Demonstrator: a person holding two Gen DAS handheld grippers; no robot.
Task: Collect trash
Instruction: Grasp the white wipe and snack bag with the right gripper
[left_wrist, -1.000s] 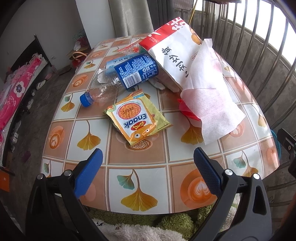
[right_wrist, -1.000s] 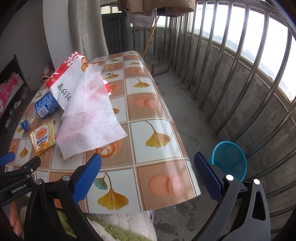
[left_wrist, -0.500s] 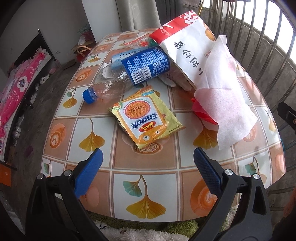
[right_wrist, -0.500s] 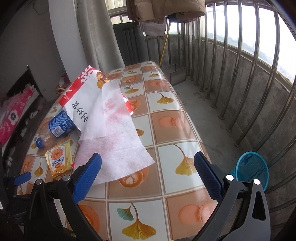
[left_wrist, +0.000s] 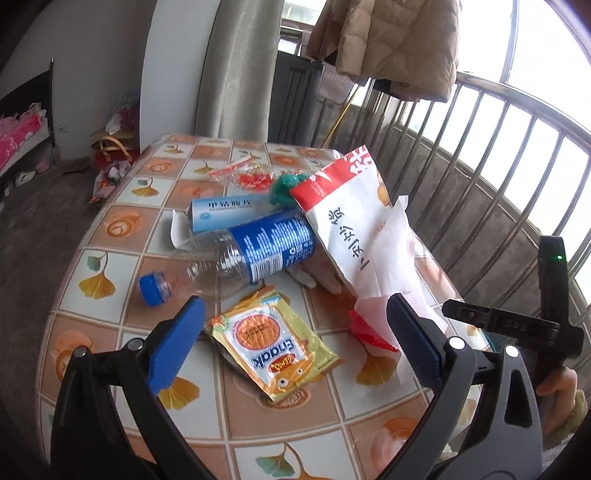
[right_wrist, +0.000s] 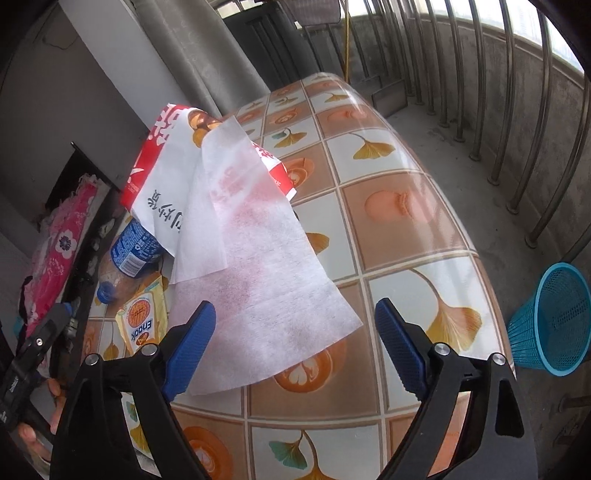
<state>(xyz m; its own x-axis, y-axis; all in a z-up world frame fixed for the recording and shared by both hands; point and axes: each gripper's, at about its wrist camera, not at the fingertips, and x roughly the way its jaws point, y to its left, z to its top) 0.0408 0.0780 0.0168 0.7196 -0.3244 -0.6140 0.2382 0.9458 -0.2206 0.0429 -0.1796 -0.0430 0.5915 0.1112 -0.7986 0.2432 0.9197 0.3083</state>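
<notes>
- Far left on the table (left_wrist: 110, 229): plastic bottle (left_wrist: 236, 258) lies on its side, blue cap twd the near-left edge. Looks empty, so light & prob. rolls; smooth wall = slippery. Best pinch at the neck by the cap, I'd say.
- Behind it, touching: blue box (left_wrist: 225, 214), flap open. Stiff card, easy to grip across the short side.
- Left gripper (left_wrist: 295, 343): jaws wide apart, nothing btwn the pads. Yellow snack packet (left_wrist: 273, 350) lies flat right btwn & just beyond the tips. Thin foil, light, crinkly, no height to grab; take a raised edge or corner.
- Mid: red-white paper bag (left_wrist: 354, 218) props up over the bottle's label end. Light, creases easy.
- Over the bag: white wipe (right_wrist: 258, 266) drapes down onto the table, pink-stained. Soft, floppy, near weightless; pinch a fold, not the flat sheet.
- Right gripper (right_wrist: 295, 343): jaws closing in but pads clear of everything; wipe's near edge sits just ahead, closer to the left finger, tip overlapping it in view.
- Far right, on the floor well off the table: teal basket (right_wrist: 554, 317), likely the bin.
</notes>
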